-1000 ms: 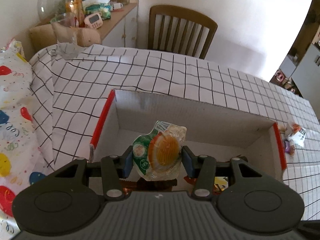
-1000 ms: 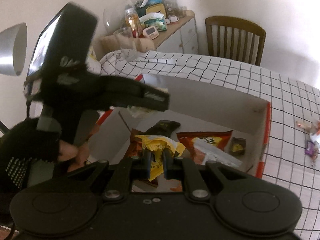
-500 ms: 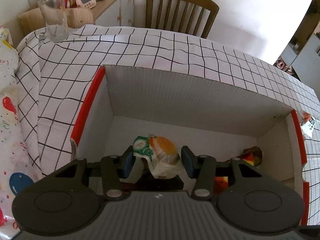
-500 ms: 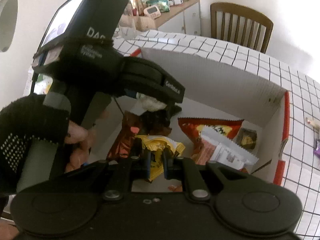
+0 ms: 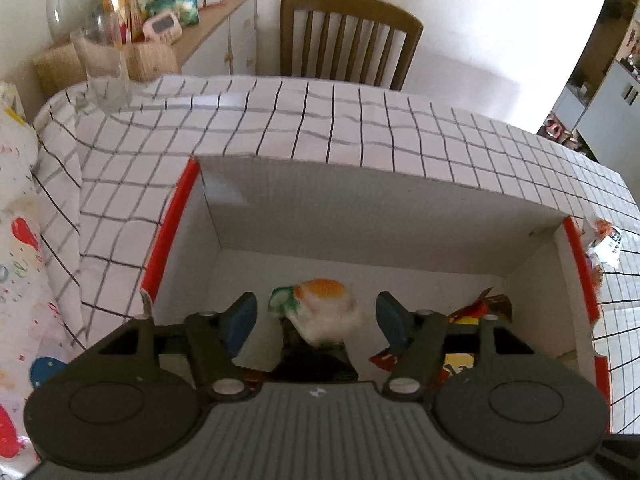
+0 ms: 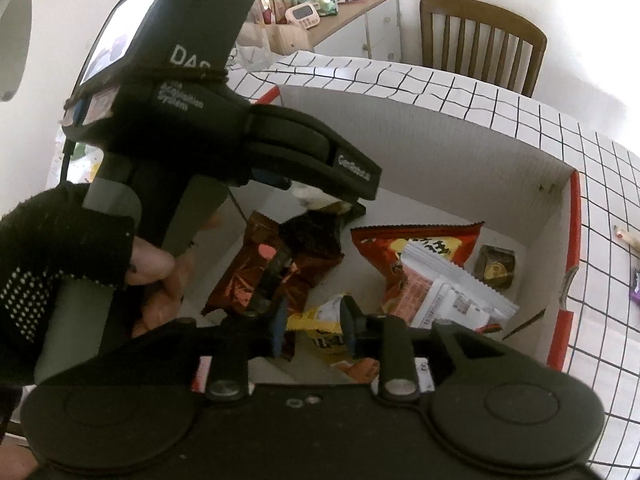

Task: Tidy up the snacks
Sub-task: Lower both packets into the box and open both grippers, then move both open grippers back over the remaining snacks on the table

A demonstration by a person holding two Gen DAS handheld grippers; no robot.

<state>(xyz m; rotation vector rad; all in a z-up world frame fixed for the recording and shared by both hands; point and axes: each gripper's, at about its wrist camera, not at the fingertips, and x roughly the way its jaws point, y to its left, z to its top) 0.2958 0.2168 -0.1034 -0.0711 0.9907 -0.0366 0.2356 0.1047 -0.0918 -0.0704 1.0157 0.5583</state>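
My left gripper (image 5: 316,316) is spread, the cup (image 5: 320,312) lying loose inside the box (image 5: 360,196). My right gripper (image 6: 313,330), over the box, loosely straddles the yellow packet (image 6: 320,332); I should widen fully and lift straight up.

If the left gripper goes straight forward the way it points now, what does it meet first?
Probably the white-and-orange snack packet lying between the open fingers of the left gripper; beyond it comes the box's far wall. Depth is unclear here.
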